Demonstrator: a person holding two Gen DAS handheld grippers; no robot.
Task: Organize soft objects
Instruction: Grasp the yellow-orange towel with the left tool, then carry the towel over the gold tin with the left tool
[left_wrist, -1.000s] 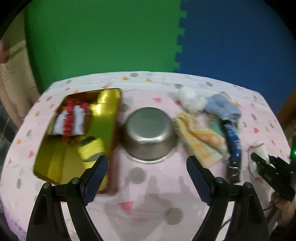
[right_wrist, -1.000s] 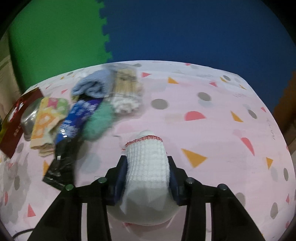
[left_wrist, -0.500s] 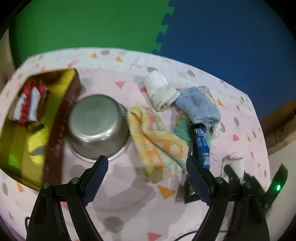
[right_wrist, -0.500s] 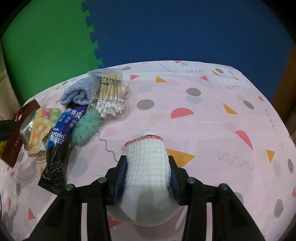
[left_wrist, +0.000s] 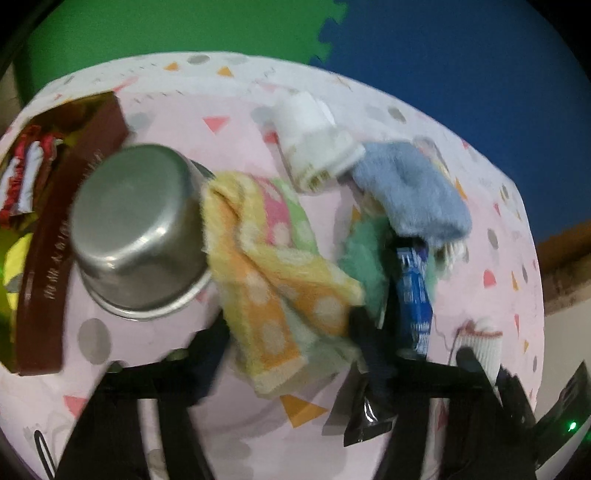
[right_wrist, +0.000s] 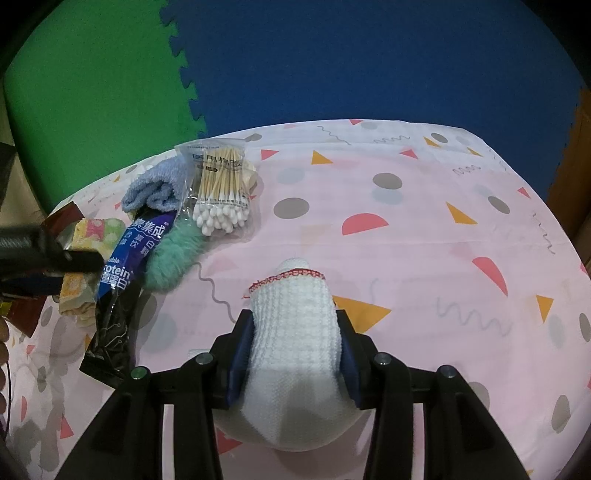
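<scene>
Pink confetti-print cloth covers the bench (right_wrist: 424, 229), and the white knit sock (right_wrist: 295, 332), clearly light and squishy, is pinched mid-body by the right hand-held gripper (right_wrist: 293, 354) near the front edge. The yellow dotted towel (left_wrist: 266, 266), just as floppy, is best pinched at a bunched fold; it's straddled by the wide-open left hand-held gripper (left_wrist: 288, 354).

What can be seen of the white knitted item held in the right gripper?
The white knitted item looks like a sock or glove of ribbed cotton-like yarn, with a red stitched edge at its far end. The right gripper is shut on its middle, blue pads pressing both sides; its bulkier end bulges toward the camera. It points forward above the pink patterned tablecloth, apart from the pile of items on the left. Whether it touches the cloth cannot be told.
</scene>
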